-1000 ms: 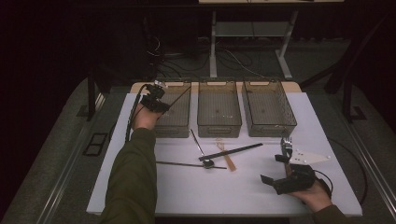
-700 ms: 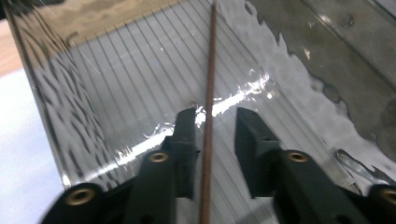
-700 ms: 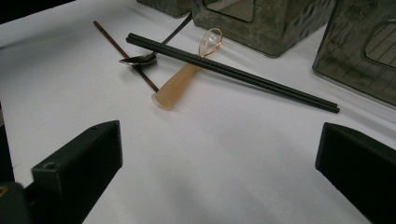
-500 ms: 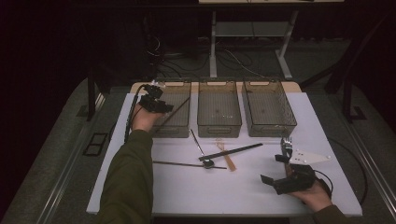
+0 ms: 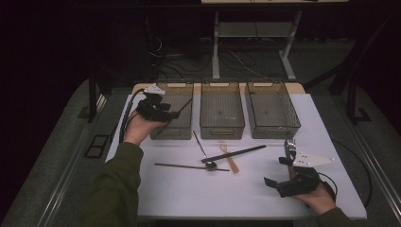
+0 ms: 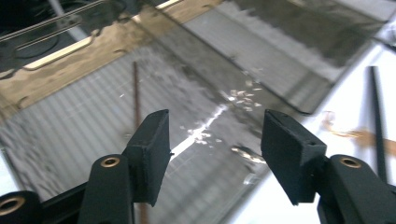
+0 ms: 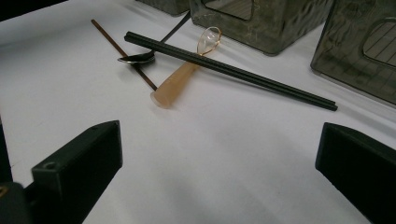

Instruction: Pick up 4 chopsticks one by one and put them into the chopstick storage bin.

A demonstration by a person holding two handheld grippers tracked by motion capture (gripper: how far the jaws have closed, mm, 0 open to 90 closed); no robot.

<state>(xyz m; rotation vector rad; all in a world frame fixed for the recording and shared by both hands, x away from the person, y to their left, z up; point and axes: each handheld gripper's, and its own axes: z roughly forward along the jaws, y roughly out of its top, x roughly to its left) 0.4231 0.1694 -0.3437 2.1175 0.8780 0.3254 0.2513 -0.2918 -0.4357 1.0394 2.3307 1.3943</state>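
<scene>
My left gripper (image 5: 170,112) (image 6: 215,149) hovers open over the left clear bin (image 5: 161,132) with nothing between its jaws. A thin brown chopstick (image 6: 136,93) (image 5: 185,105) lies inside that bin. On the white table lie a black chopstick pair (image 5: 234,153) (image 7: 229,70), an amber translucent spoon (image 5: 229,158) (image 7: 180,79), a metal spoon (image 5: 210,164) (image 7: 137,57) and another brown chopstick (image 5: 189,166) (image 7: 116,42). My right gripper (image 5: 275,171) (image 7: 222,144) rests open near the table's front right, its jaws facing these utensils from a short distance.
Three clear bins stand in a row at the back of the table; the middle bin (image 5: 222,127) and right bin (image 5: 272,127) look empty apart from small specks. The white tabletop (image 5: 189,194) has a front edge close to my right hand.
My left gripper has drifted slightly toward the near side over the left bin. The right gripper and the utensils on the table have not moved.
</scene>
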